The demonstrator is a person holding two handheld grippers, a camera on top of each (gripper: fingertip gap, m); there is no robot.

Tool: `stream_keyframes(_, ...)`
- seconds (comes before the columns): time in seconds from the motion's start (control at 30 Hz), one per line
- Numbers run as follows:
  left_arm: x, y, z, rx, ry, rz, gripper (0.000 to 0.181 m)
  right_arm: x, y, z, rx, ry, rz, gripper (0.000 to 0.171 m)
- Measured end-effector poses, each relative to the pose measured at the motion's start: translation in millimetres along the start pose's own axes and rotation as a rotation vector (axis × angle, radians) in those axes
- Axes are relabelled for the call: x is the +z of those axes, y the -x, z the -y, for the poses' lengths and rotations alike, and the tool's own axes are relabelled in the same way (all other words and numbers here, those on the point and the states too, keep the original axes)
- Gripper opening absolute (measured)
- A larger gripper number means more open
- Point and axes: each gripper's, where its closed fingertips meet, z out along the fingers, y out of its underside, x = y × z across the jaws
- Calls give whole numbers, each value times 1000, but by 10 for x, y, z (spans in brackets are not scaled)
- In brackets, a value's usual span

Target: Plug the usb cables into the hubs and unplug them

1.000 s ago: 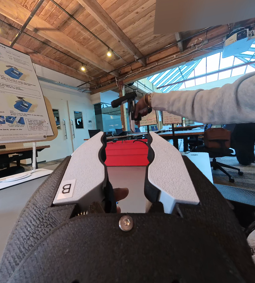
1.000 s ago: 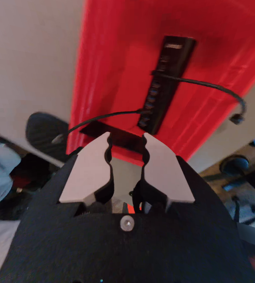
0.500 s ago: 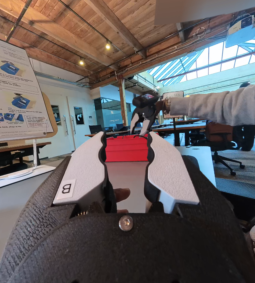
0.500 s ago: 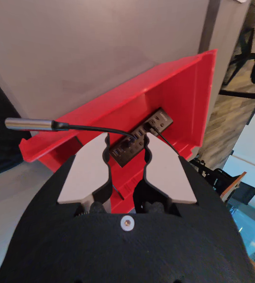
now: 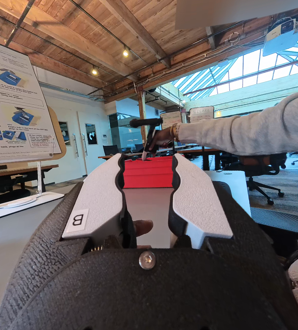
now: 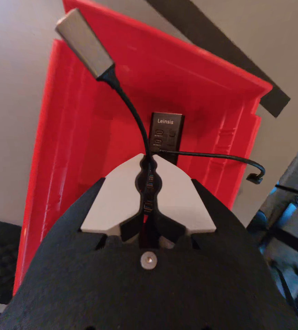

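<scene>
The red bin (image 6: pixel 94 142) sits on the desk (image 5: pixel 144 210), the black hub (image 6: pixel 168 132) flat inside it. The right claw (image 6: pixel 149 157) is clenched on a limp braided cable (image 6: pixel 135 117) — best pinched at its stiff plug, judged light. A second cable (image 6: pixel 216 157) crosses nearby — snagging is possible. The left claw (image 5: pixel 147 157) is held released, idle.

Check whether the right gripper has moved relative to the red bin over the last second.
Yes. The right gripper has dropped into the red bin toward the black hub, and its jaws have closed on the braided cable.
</scene>
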Motion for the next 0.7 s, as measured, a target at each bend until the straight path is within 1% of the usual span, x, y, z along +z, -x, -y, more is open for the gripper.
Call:
stream_keyframes(0.07,0,-4,-4,6,3,-1,51,179,56,-53,-18,124,-20,6)
stream_keyframes(0.13,0,-2,-8,11,6,2,51,370,173,-140,-67,245,-2,6)
stream_keyframes(0.2,-1,-9,-8,13,7,-2,51,529,258,-216,-116,325,3,7)
stream_keyframes(0.23,-1,-10,-5,12,5,-2,51,576,253,-237,-134,348,-19,8)
stream_keyframes(0.27,-3,-10,-4,11,3,-3,51,594,246,-237,-145,353,-35,15)
stream_keyframes(0.3,-3,-9,-2,10,3,-2,51,581,242,-201,-142,326,-43,23)
stream_keyframes(0.33,-4,-6,-2,10,3,-1,51,534,226,-137,-119,276,-51,26)
stream_keyframes(0.4,-3,-4,4,8,0,-1,51,338,147,34,-47,133,-81,30)
stream_keyframes(0.47,-5,9,10,17,-3,10,51,3,103,233,26,-61,-97,35)
stream_keyframes(0.5,-7,22,14,27,-4,21,51,-226,118,346,64,-192,-93,38)
stream_keyframes(0.57,-12,40,27,35,-10,33,51,-791,237,550,164,-506,-35,39)
stream_keyframes(0.63,-11,44,26,22,-11,33,51,-1390,453,618,264,-820,81,40)
stream_keyframes(0.67,-9,41,25,16,-11,31,51,-1662,595,599,300,-964,152,46)
stream_keyframes(0.7,-9,40,24,15,-11,31,51,-1909,739,560,321,-1103,212,55)
